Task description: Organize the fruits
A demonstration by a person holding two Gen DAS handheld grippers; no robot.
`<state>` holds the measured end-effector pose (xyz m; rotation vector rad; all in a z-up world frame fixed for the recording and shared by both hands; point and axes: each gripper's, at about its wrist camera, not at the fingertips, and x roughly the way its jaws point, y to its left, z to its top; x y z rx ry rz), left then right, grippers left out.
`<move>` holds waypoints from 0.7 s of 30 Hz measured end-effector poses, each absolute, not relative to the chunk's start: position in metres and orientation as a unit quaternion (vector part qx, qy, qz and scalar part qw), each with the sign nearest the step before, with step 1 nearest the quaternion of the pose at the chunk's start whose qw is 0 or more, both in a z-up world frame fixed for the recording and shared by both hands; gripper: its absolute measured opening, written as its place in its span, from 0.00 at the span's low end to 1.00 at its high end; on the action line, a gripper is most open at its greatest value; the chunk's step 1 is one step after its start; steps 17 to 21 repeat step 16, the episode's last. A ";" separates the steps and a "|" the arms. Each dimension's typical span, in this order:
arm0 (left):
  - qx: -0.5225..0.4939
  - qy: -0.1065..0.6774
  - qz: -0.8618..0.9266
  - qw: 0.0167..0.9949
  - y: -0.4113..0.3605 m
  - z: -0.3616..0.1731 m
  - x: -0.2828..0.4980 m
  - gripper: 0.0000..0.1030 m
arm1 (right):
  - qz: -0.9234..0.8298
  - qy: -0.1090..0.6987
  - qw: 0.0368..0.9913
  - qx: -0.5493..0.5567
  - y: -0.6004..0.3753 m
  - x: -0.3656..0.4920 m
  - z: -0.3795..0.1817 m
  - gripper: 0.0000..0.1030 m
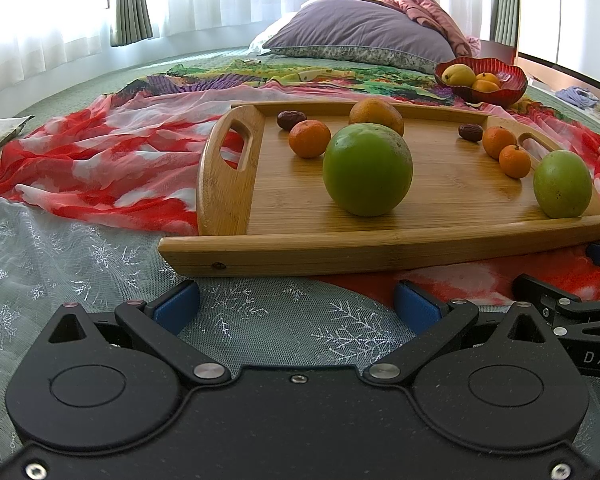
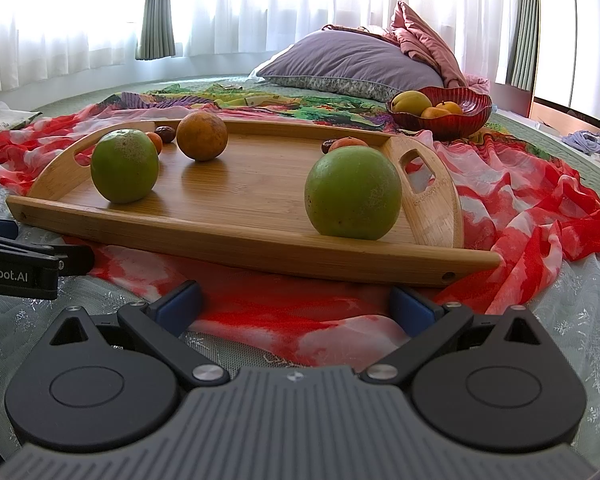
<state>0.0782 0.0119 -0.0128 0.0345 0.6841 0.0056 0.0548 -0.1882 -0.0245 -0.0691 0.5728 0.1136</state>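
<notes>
Hovering at tray [image 1: 380,258] near edge — both jaws spread, empty; green fruit [image 2: 353,193] round, so centre jaws; bowl [image 2: 440,120] beyond far corner.

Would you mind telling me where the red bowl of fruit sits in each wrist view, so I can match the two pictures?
Left wrist view: the red bowl is at upper right, beyond the far right corner of the wooden tray.
Right wrist view: the red bowl is again at upper right, beyond the tray's right handle.
Shared landmark: the purple pillow, just left of the bowl.
</notes>
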 end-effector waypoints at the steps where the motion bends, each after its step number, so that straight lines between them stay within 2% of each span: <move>1: 0.017 0.335 0.003 0.942 0.012 -0.013 0.078 1.00 | 0.056 0.282 0.957 -0.034 -0.188 0.055 -0.024 1.00; 21: 0.017 0.332 0.002 0.943 0.013 -0.011 0.078 1.00 | 0.057 0.281 0.958 -0.032 -0.189 0.055 -0.024 1.00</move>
